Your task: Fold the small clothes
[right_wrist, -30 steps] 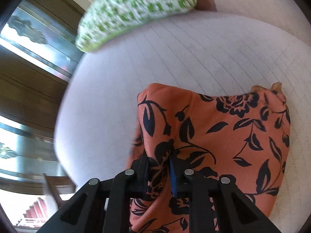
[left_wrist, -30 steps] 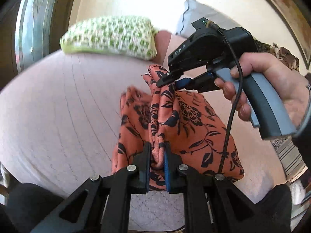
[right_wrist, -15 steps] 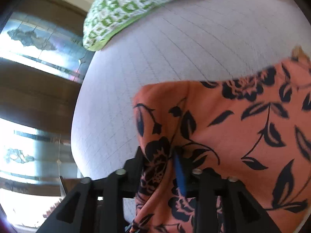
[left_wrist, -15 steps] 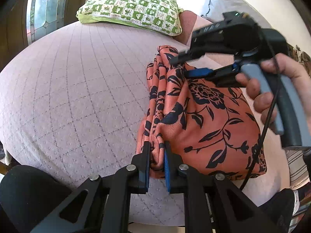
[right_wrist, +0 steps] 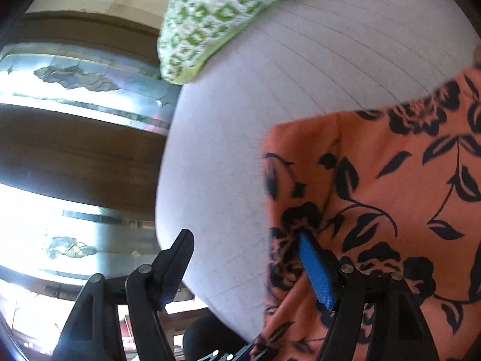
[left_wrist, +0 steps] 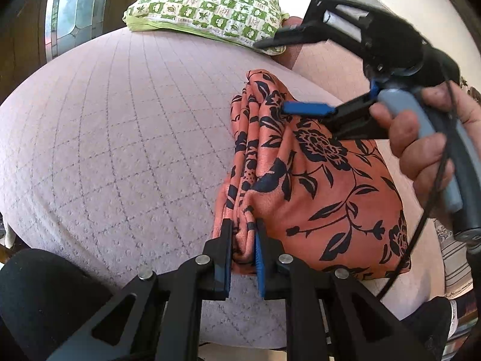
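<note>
Since a second ago the right gripper (left_wrist: 281,72) has let go: its jaws have just been opening and now stand wide, one black finger (right_wrist: 177,266) out over the bare quilt, the blue-padded one (right_wrist: 317,270) lying against the cloth, with no pinch on it. Both tools have also sunk, so the orange floral garment (left_wrist: 324,186) that hung bunched between them now lies folded on the pale quilted bed cover (left_wrist: 120,138).

Nearest in the left wrist view, the left gripper (left_wrist: 243,252) is clamped on the near edge of the garment, a thick pleat of layers squeezed between its pads. Only this view shows the stacked folds running away from that pinch, and the person's right hand (left_wrist: 427,138) wrapped round the grey handle of the right tool, fingers curled on the trigger, the tool pointing leftward across the garment's far end. A black cable (left_wrist: 421,225) trails down from it over the cloth.

From the right wrist view come the garment's flat upper face (right_wrist: 390,195) and the window glass (right_wrist: 75,78) beyond the bed's edge. Farthest, a green-and-white checked pillow (left_wrist: 207,12) rests on the bed
</note>
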Available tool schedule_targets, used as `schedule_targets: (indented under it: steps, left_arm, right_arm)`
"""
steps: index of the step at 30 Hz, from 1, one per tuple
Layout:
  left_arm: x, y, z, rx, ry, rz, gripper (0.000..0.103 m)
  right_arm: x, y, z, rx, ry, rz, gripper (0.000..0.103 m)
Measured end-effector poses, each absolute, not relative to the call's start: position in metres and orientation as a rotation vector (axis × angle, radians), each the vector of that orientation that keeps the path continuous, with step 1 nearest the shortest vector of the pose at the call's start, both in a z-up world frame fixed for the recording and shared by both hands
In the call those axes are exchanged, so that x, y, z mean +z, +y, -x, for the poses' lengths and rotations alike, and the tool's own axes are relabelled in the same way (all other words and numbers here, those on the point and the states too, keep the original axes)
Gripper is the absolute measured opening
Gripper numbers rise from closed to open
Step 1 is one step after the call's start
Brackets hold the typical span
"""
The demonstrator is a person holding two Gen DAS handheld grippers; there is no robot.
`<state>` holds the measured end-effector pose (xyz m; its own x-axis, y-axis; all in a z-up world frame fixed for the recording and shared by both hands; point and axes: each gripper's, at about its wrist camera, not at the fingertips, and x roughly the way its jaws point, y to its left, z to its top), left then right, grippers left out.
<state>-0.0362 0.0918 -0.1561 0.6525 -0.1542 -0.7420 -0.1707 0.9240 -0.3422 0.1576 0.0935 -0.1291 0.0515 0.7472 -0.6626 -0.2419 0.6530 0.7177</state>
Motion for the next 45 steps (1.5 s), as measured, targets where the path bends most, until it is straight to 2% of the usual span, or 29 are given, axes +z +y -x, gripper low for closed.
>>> schedule_targets:
  steps: [6,16,20,25,29,31,32,38,45]
  left_arm:
    - [-0.156,0.088,0.036,0.018,0.871,0.382,0.016]
    - [-0.161,0.095,0.034,0.01,0.882,0.451,0.023]
    - [-0.164,0.104,0.035,-0.009,0.892,0.526,0.022]
    - [-0.151,0.1,0.042,-0.008,0.869,0.483,0.014]
    - [-0.131,0.092,0.051,0.002,0.83,0.433,0.013]
    - [-0.144,0.092,0.045,0.021,0.907,0.425,0.017]
    - [-0.151,0.094,0.043,0.019,0.946,0.444,0.024]
    - [-0.11,0.111,0.038,0.013,0.841,0.44,0.038]
    - [-0.124,0.105,-0.036,-0.095,0.978,0.461,0.039]
  right_arm:
    - [-0.166,0.097,-0.162,0.817,1.343,-0.597,0.074]
    - [-0.125,0.032,-0.117,0.886,1.293,-0.612,0.074]
    - [-0.124,-0.002,-0.073,0.873,1.241,-0.591,0.075]
    - [-0.112,-0.047,-0.036,0.831,1.129,-0.57,0.075]
    - [-0.116,-0.077,-0.027,0.787,1.113,-0.573,0.077]
    - [-0.122,-0.092,-0.024,0.764,1.116,-0.59,0.08]
    - [-0.124,-0.096,-0.024,0.757,1.118,-0.607,0.08]
    - [-0.119,-0.126,-0.02,0.729,1.035,-0.663,0.08]
    - [-0.131,-0.152,-0.02,0.689,1.029,-0.743,0.08]
